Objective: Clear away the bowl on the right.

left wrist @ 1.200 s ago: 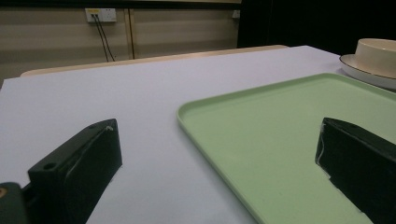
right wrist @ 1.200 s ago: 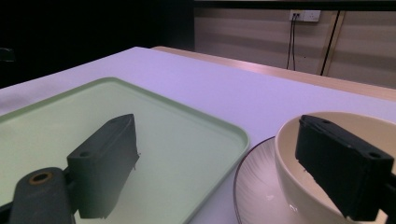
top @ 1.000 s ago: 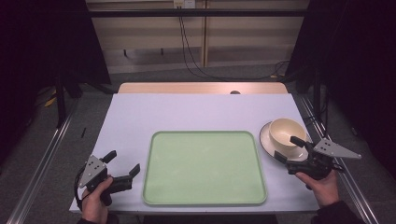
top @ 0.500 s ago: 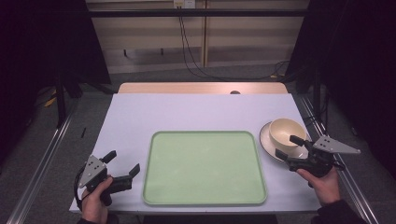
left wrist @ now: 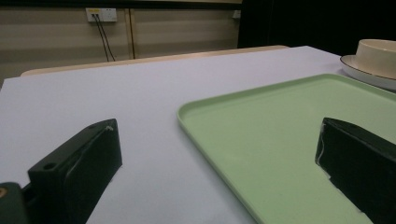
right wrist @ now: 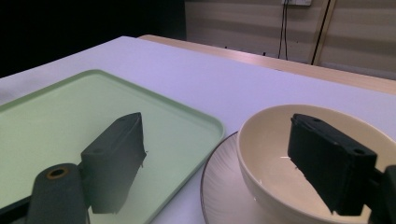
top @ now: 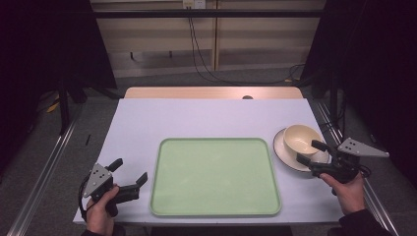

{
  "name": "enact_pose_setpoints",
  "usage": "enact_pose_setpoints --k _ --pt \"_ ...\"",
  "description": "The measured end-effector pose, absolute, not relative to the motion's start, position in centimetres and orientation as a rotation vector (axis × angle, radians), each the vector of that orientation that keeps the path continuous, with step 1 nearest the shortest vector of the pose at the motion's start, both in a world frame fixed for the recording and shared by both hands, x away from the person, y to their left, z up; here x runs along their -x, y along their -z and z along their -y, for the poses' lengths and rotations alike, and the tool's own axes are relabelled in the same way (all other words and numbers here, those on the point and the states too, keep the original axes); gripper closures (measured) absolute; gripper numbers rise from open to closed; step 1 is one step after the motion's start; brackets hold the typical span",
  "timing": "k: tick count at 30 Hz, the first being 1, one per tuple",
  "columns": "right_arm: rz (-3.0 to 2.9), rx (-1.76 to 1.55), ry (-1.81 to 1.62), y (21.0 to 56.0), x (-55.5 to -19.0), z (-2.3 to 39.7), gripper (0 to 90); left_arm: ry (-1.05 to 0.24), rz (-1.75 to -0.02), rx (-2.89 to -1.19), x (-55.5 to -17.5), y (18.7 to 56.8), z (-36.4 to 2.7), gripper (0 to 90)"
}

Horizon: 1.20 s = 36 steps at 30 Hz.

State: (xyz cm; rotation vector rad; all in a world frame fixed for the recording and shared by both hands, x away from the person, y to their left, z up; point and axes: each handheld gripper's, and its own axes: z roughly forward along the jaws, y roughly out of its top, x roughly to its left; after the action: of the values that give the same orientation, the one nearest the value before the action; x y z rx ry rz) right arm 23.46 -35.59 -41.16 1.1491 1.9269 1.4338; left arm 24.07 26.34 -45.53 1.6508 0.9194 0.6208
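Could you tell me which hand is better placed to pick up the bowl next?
The right. The right gripper already straddles the bowl rim, one jaw inside, jaws just closing but not yet pressing. The left gripper sits open across the tray, away from it.

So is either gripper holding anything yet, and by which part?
Nothing held. The right gripper, jaws just closing, straddles the cream ceramic bowl rim, not yet pressing; left gripper open.

Change entry, my right gripper [top: 309, 152]: jaws have just been closing, now straddling the near wall of the cream bowl [top: 300, 138] at 3 o'clock on the table, one jaw inside, one outside over the plate [top: 285, 155]. Pads not seen pressing.
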Motion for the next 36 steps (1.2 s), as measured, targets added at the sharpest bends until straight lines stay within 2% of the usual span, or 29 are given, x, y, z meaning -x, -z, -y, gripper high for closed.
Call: enact_pose_setpoints --k 9,31,33,36 --pt "-1.952 -1.191 -1.405 40.5 -24.0 36.6 25.2 -0.622 -0.918 -1.653 -24.1 45.5 -26.3 0.4" --pt "-2.012 -1.290 -1.248 39.8 -28.2 39.4 21.5 -0.622 -0.918 -1.647 -24.1 45.5 -26.3 0.4" --pt "-2.039 -1.347 -1.241 39.8 -29.3 40.2 17.7 -0.622 -0.919 -1.647 -24.1 45.5 -26.3 0.4" --pt "-2.031 -1.368 -1.221 39.7 -29.7 40.6 17.9 -0.619 -0.913 -1.648 -24.1 45.5 -26.3 0.4"
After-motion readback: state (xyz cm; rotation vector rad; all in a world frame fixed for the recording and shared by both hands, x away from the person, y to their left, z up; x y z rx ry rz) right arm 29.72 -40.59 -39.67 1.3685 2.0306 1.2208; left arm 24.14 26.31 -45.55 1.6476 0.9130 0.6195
